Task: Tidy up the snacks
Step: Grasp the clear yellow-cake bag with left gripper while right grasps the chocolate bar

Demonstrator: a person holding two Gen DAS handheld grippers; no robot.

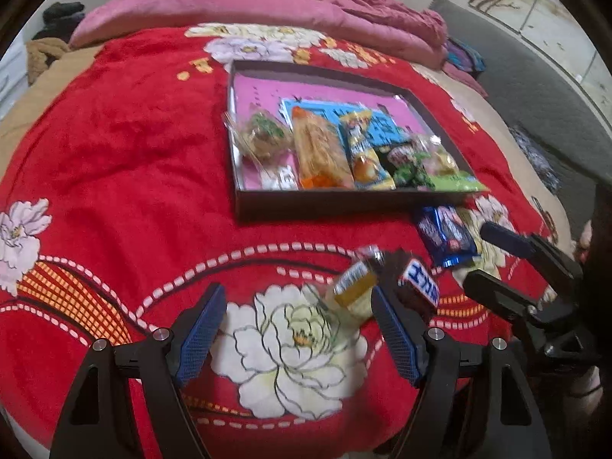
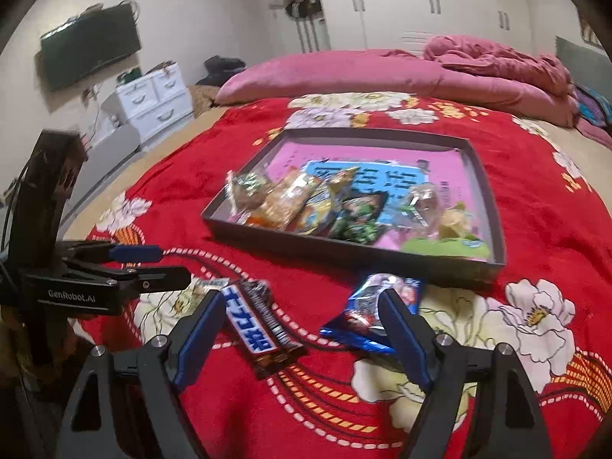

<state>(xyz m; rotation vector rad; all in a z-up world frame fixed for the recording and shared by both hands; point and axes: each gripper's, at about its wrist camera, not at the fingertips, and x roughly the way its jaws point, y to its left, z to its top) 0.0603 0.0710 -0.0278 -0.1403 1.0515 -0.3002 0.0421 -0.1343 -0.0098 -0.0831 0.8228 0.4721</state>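
Observation:
A dark shallow tray (image 1: 306,206) (image 2: 493,206) with a pink floor sits on the red blanket, several snack packets lined along its near side. In front of it lie a brown chocolate bar (image 2: 260,329) (image 1: 417,283), a blue packet (image 2: 367,310) (image 1: 445,235) and a small yellow packet (image 1: 355,287). My right gripper (image 2: 302,329) (image 1: 478,254) is open over the chocolate bar, which lies close to its left finger without being pressed. The blue packet is partly behind its right finger. My left gripper (image 1: 298,329) (image 2: 174,266) is open over a white flower print, the yellow packet just inside its right finger.
The red floral blanket (image 1: 114,145) covers a bed. A pink pillow (image 2: 325,76) and a rumpled pink quilt (image 2: 497,57) lie along the far side. A wall TV (image 2: 88,46), white drawers (image 2: 153,95) and wardrobes (image 2: 420,7) stand beyond the bed.

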